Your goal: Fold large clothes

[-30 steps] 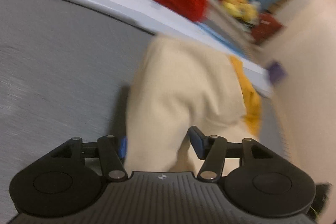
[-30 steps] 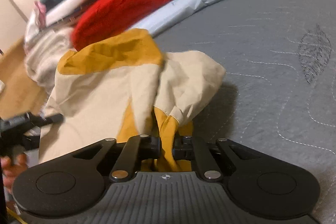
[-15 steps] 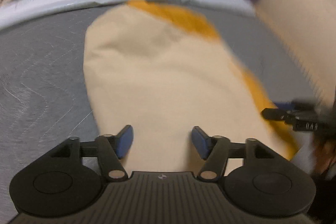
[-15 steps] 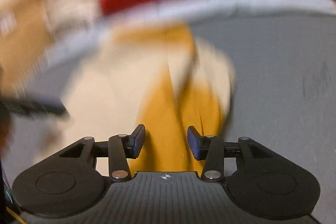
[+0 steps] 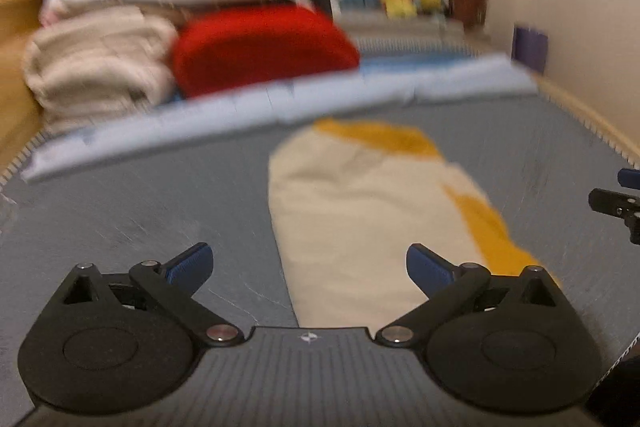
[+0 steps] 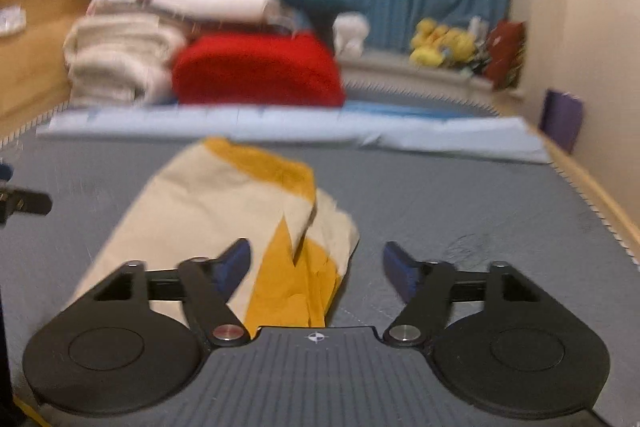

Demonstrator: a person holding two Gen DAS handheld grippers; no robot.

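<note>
A folded cream-and-mustard fabric garment (image 5: 360,211) lies on the grey quilted bed (image 5: 120,211), near its middle, short of the pale blue sheet (image 5: 280,99) along the far edge. The left hand-held gripper (image 5: 310,261) is spread wide with nothing between its blue pads. The right hand-held gripper (image 6: 316,263) is likewise spread and empty above the garment's near end. A red folded blanket (image 6: 256,71) sits beyond the sheet.

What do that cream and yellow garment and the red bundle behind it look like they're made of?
The cream and yellow garment looks like thin woven cloth, perhaps cotton or a light jacket fabric: matte, lying flat with soft creases. The red bundle seems thick and fuzzy, maybe fleece or knit, since it holds a plump, rounded shape. Blur leaves both uncertain.
</note>
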